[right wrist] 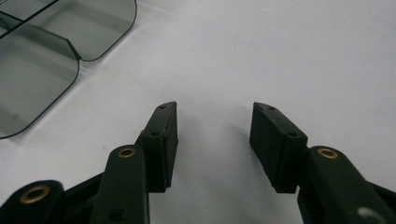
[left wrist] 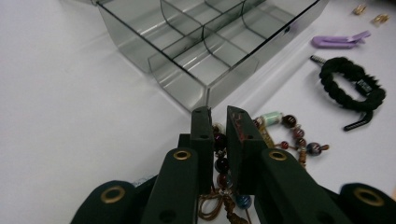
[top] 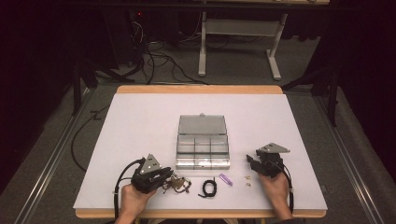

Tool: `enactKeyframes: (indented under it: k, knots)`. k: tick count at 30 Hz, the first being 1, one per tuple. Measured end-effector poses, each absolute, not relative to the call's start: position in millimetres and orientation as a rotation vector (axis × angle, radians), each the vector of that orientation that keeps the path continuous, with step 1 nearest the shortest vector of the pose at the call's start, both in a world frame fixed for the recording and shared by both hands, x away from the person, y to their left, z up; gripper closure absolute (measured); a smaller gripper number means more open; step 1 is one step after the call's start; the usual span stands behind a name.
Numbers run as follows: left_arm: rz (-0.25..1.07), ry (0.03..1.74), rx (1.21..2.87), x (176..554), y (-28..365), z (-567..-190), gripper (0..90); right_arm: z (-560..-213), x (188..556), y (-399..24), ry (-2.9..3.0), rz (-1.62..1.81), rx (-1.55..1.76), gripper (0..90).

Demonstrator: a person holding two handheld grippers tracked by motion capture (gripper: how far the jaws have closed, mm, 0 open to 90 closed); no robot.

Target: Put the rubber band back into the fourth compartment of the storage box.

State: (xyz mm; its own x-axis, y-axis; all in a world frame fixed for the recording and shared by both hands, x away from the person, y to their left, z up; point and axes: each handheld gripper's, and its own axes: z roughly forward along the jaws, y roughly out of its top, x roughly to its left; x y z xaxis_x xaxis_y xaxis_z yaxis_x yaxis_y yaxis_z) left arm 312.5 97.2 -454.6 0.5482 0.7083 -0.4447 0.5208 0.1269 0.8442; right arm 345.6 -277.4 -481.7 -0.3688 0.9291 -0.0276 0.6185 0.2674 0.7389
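Left tongs [left wrist: 218, 122] clenched on the beaded bracelet [left wrist: 280, 133], apparently still on the table [top: 140, 121] before the compartment box [top: 203, 148]; lift slowly, keeping strands gathered. Right tongs [right wrist: 214, 126] released, empty.

No legible text, brand, number or sign anywhere. Black cord bracelet [left wrist: 351, 87] carries a small tag with pale marks, too small and blurred to read.
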Motion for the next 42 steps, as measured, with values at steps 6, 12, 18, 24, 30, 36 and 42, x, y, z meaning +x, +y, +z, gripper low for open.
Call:
enactKeyframes:
  k: [6, 12, 18, 24, 30, 36, 42]
  knots:
    - [0.167, 1.076, 1.495, 312, 101, -440, 81.8, -482, 346, -277, 2.083, 0.897, 1.395, 52.0]
    - [0.166, 1.053, 1.461, 311, 107, -421, 81.8, -482, 346, -277, 2.084, 0.898, 1.396, 51.5]
    - [0.162, 1.05, 1.439, 313, 111, -411, 81.9, -482, 346, -278, 2.085, 0.9, 1.396, 51.0]
    - [0.171, 1.042, 1.416, 316, 116, -396, 81.9, -482, 346, -278, 2.086, 0.9, 1.396, 50.7]
    - [0.173, 1.03, 1.398, 320, 117, -382, 81.9, -482, 346, -278, 2.086, 0.899, 1.396, 50.4]
    - [0.175, 1.025, 1.384, 325, 118, -372, 81.8, -482, 346, -278, 2.086, 0.9, 1.396, 49.9]
    - [0.169, 1.025, 1.375, 333, 117, -364, 81.9, -482, 346, -278, 2.086, 0.899, 1.396, 49.3]
